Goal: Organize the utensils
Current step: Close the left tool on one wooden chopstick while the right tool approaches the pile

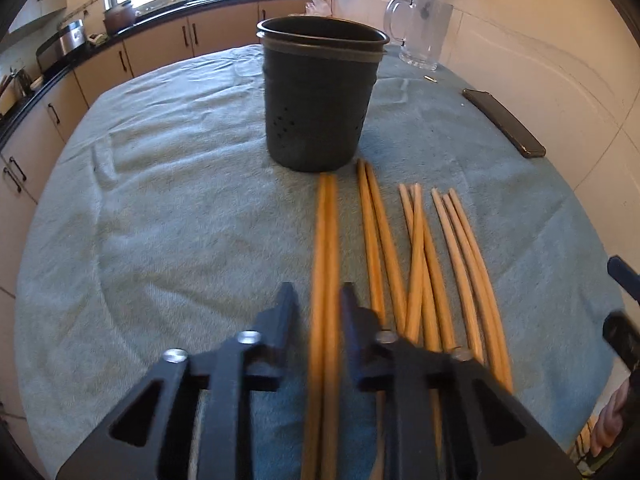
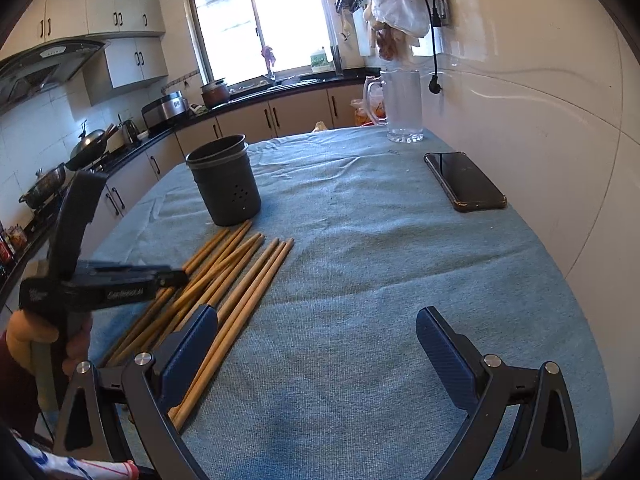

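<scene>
The left gripper (image 1: pixel 316 304), fingers parted around 2 chopsticks (image 1: pixel 326 240) lying just before the holder (image 1: pixel 320 96), should close squarely on both, while the right gripper (image 2: pixel 316 344) idles wide open.

**Chopsticks lying before the holder**

A pair of chopsticks (image 1: pixel 325 264) is lying between the left gripper's (image 1: pixel 318 300) fingers. The other chopsticks (image 1: pixel 424 256) are lying to its right. The holder (image 1: pixel 320 96) is standing ahead; the phone (image 1: pixel 504 122) and jug (image 1: pixel 420 32) are sitting farther right.
</scene>
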